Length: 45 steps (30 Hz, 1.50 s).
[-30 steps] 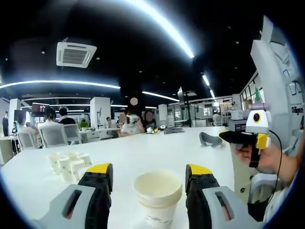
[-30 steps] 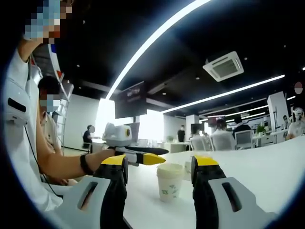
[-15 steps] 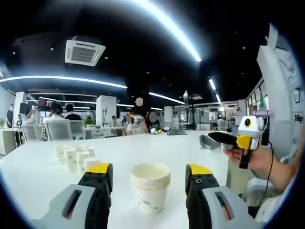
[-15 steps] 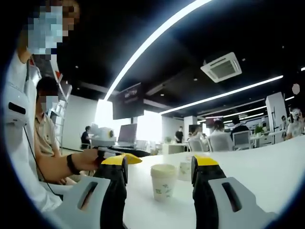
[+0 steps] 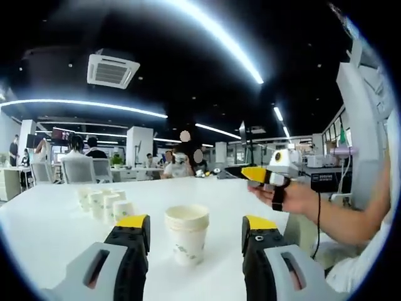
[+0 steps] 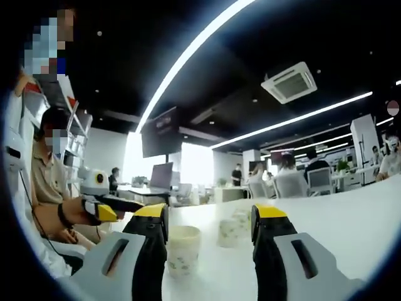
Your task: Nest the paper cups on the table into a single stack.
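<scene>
Here, in the left gripper view, the left hand-held gripper (image 5: pixel 191 229) stands wide open, its two yellow-tipped jaws rising from the bottom edge with nothing between them that they touch. A stack of paper cups (image 5: pixel 186 233) sits upright on the white tabletop (image 5: pixel 50 219) just beyond the jaws, in line with the gap but apart from both. Farther back on the left, a cluster of single cups (image 5: pixel 103 204) stands close together; how many there are is hard to make out. From the right, a person's hand (image 5: pixel 294 199) brings the right hand-held gripper (image 5: pixel 254 174) in above the tabletop; its yellow tip points left and looks drawn together, though the jaws are too small to read surely.

In the right gripper view, the right hand-held gripper (image 6: pixel 208 226) has its jaws spread apart and empty. The stack of paper cups (image 6: pixel 182 250) stands on the tabletop (image 6: pixel 351 213) near the left jaw, partly cut off behind it. The cluster of single cups (image 6: pixel 233 229) sits beyond, blurred. At the left, the left hand-held gripper (image 6: pixel 125 205) shows in a hand (image 6: pixel 80 211), its jaws hard to judge from this angle.
</scene>
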Tool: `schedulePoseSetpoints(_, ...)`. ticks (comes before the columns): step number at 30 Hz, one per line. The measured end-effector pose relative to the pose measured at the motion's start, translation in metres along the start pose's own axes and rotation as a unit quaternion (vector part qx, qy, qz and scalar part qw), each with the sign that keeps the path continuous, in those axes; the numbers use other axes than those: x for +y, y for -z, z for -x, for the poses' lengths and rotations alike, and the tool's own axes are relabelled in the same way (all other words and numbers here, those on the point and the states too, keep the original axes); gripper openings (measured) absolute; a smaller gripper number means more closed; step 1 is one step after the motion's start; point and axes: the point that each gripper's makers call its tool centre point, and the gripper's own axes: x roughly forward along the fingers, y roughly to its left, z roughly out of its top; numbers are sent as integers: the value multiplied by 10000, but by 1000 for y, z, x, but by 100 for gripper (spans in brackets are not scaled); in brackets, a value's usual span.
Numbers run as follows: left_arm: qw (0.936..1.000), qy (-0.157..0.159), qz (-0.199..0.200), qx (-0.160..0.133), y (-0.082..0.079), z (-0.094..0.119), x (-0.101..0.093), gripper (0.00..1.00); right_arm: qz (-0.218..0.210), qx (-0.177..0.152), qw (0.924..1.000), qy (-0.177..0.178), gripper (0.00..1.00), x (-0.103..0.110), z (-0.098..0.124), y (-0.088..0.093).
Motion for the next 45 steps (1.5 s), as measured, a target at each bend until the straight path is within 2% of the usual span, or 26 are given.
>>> schedulePoseSetpoints(5,9999,80,-107,-29,-3,5,-8,61,-59,157,9998,105,56,-31,-21,12)
schedulePoseSetpoints(9,9998,4,-128,-131,-10,11,-7,60,-35,406,9992,62,56,-44,-43,28)
schedulePoseSetpoints(12,9997,-44,20,-257,-15,16,-3,59,-25,571,9984,6,56,-51,-60,38)
schedulePoseSetpoints(22,9991,-159,-154,-364,-29,24,2,57,259,1203,9921,-239,58,-89,-136,77)
schedulePoseSetpoints(24,9991,-162,-144,-364,-29,26,6,57,266,1273,9912,-243,57,-95,-144,82)
schedulePoseSetpoints(30,9992,-204,-150,-302,-26,27,9,57,176,1637,9863,-108,58,-120,-169,113)
schedulePoseSetpoints(32,9993,-207,-115,-301,-26,27,9,57,186,1904,9815,54,58,-132,-176,127)
schedulePoseSetpoints(37,9995,-180,-34,-273,-24,26,10,57,49,2092,9777,186,59,-148,-205,144)
schedulePoseSetpoints(40,9995,-179,-14,-264,-23,25,11,56,210,2266,9733,297,59,-144,-219,153)
schedulePoseSetpoints(42,9995,-185,-10,-272,-24,24,12,56,411,2297,9717,375,58,-150,-230,155)
schedulePoseSetpoints(45,9994,-182,33,-290,-24,23,12,56,484,2414,9684,408,58,-156,-248,163)
